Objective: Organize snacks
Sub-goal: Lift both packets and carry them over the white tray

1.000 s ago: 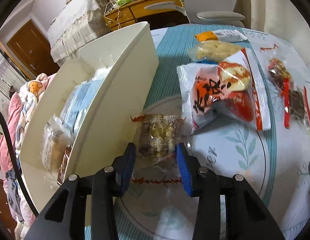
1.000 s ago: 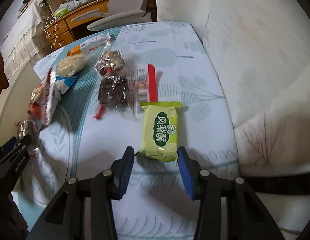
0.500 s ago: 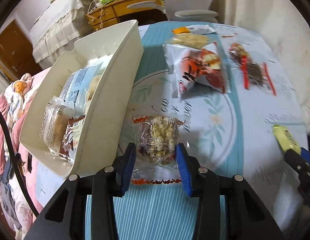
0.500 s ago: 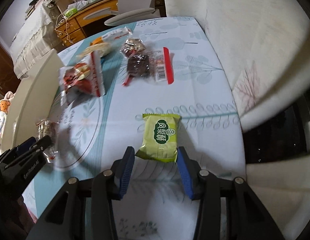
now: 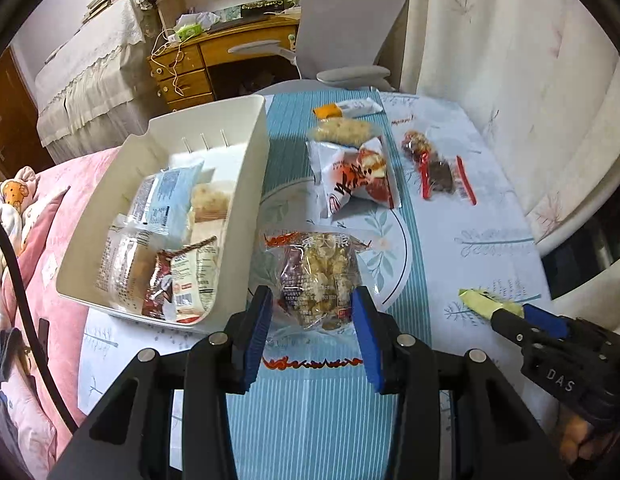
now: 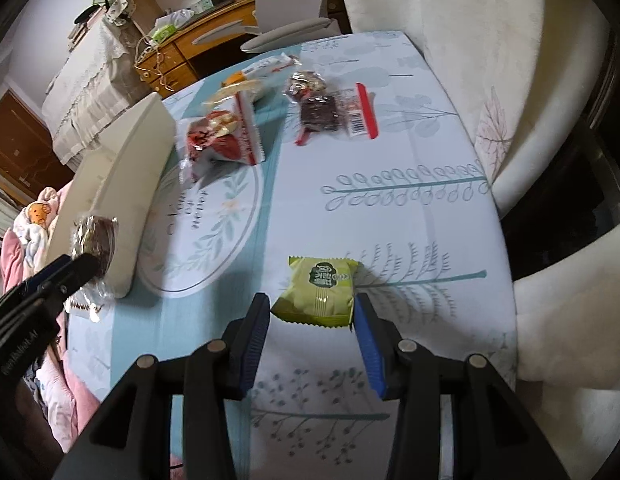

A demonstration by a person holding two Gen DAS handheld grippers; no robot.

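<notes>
My left gripper (image 5: 312, 300) is shut on a clear packet of pale puffed snack (image 5: 318, 276) and holds it above the table, beside the near right wall of the white bin (image 5: 245, 184). Several packets lie in the bin. My right gripper (image 6: 310, 304) is shut on a green packet (image 6: 318, 292), which hangs clear of the tablecloth. Each wrist view shows the other gripper: the left gripper (image 6: 69, 276) with its clear packet (image 6: 95, 236) against the bin (image 6: 121, 184), and the right gripper (image 5: 510, 316) with the green packet (image 5: 486, 300).
Further back on the table lie a red-and-white bag (image 5: 358, 180), a dark snack in red-edged wrap (image 5: 438, 168), a pale packet (image 5: 342, 130) and an orange-and-white packet (image 5: 346, 110). A grey chair (image 5: 350, 40) stands behind, cream cushions (image 6: 510, 80) right, pink bedding (image 5: 41, 240) left.
Both grippers have risen and drawn back from the table, each carrying its packet. The green packet has left the tablecloth. The bin's inside now shows in the left wrist view.
</notes>
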